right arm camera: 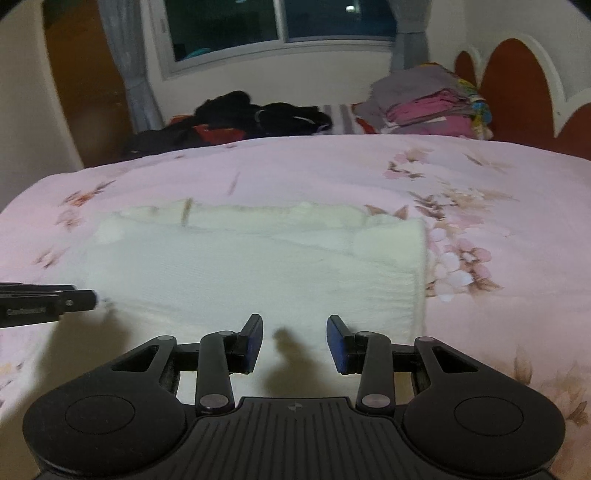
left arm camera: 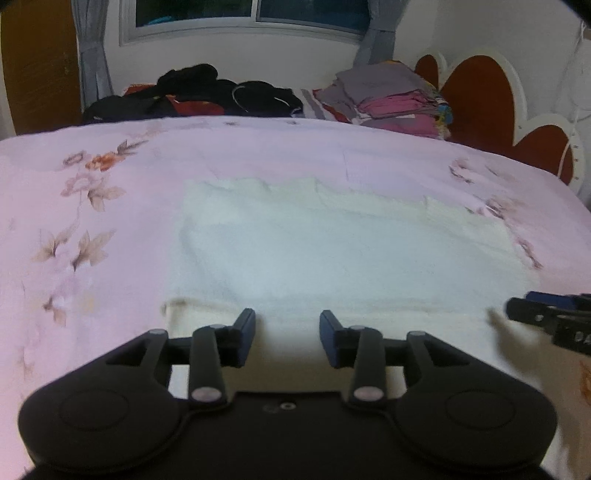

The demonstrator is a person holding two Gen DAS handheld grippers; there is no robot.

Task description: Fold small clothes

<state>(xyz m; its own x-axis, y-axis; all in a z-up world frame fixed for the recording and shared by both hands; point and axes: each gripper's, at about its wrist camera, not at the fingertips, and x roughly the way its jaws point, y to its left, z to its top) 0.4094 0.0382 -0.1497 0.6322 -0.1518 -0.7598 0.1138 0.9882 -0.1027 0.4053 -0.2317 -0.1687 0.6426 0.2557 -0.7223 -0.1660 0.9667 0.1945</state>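
Note:
A white knitted garment (left arm camera: 332, 251) lies flat on the pink floral bedspread (left arm camera: 92, 206), its near part folded into a band. My left gripper (left arm camera: 287, 332) is open and empty just above the garment's near left edge. My right gripper (right arm camera: 294, 338) is open and empty above the near edge of the same garment (right arm camera: 258, 266), toward its right side. The right gripper's tip shows at the right edge of the left wrist view (left arm camera: 546, 317). The left gripper's tip shows at the left edge of the right wrist view (right arm camera: 48, 301).
A heap of dark clothes (left arm camera: 199, 92) lies at the far edge of the bed. A stack of folded grey and pink clothes (left arm camera: 395, 99) sits at the far right next to a red and white headboard (left arm camera: 480, 96). A window (left arm camera: 251, 14) is behind.

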